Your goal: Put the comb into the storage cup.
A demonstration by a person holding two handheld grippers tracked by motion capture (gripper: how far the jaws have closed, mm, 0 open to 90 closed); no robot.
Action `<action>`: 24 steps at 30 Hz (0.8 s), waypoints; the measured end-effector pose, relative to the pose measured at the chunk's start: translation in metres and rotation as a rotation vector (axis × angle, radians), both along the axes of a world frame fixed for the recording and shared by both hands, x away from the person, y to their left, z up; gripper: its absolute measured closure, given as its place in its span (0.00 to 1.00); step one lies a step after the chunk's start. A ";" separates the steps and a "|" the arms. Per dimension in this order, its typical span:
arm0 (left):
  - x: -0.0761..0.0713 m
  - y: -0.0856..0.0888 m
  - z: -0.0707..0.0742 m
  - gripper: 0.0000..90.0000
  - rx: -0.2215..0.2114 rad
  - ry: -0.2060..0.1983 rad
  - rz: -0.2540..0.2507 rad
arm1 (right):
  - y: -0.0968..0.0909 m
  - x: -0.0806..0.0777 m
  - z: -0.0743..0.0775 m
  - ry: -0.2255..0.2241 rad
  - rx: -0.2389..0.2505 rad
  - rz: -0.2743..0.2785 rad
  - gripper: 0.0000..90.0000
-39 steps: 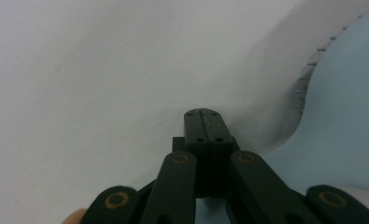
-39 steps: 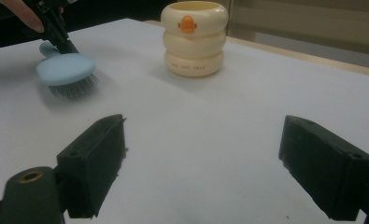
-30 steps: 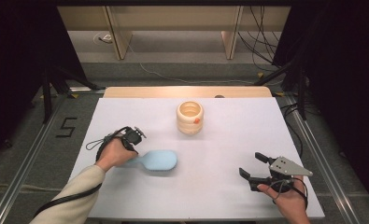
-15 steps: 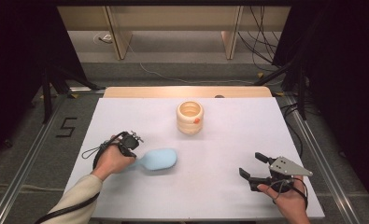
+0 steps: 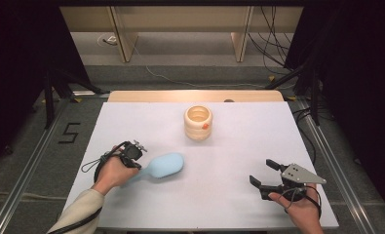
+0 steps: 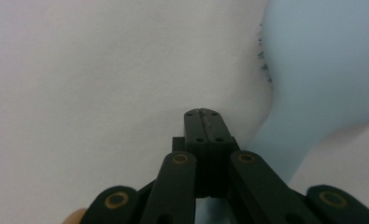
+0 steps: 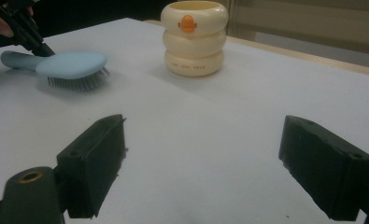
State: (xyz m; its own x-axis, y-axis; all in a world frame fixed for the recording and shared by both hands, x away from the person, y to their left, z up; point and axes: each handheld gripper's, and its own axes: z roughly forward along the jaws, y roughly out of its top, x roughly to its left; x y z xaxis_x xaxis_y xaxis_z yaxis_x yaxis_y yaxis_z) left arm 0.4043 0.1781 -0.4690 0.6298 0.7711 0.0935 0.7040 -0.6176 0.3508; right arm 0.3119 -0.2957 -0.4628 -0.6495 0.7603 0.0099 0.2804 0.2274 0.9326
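Blue plastic was what I was working on: the brush lay bristles down on the white worktop, below and to the left of the cream ringed pot, well apart from it. Over the last second the brush had slid a little further left of the pot, and my left claw had gone that way with it, so I judged I was nudging the brush rather than carrying it.

My left claw was clenched tight with nothing between its jaws. In the left gripper view the closed tips pressed down on the worktop just beside the brush's neck, where the handle widens into the head; the handle itself ran back under the claw. Whether the claw's side actually touched the handle I could not tell.

My right claw had kept its place, far off to the right of the brush and below the pot, jaws spread and empty above the bare worktop.
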 end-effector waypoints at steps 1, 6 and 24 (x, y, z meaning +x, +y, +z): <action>0.000 0.000 0.000 1.00 0.000 0.000 0.000 | 0.000 0.000 0.000 0.000 0.000 0.000 0.17; -0.004 -0.001 0.000 1.00 0.003 -0.004 -0.005 | 0.000 0.000 0.000 -0.002 0.001 0.003 0.17; -0.015 -0.003 0.000 1.00 0.000 -0.001 -0.018 | 0.000 0.000 0.001 -0.005 0.006 0.004 0.17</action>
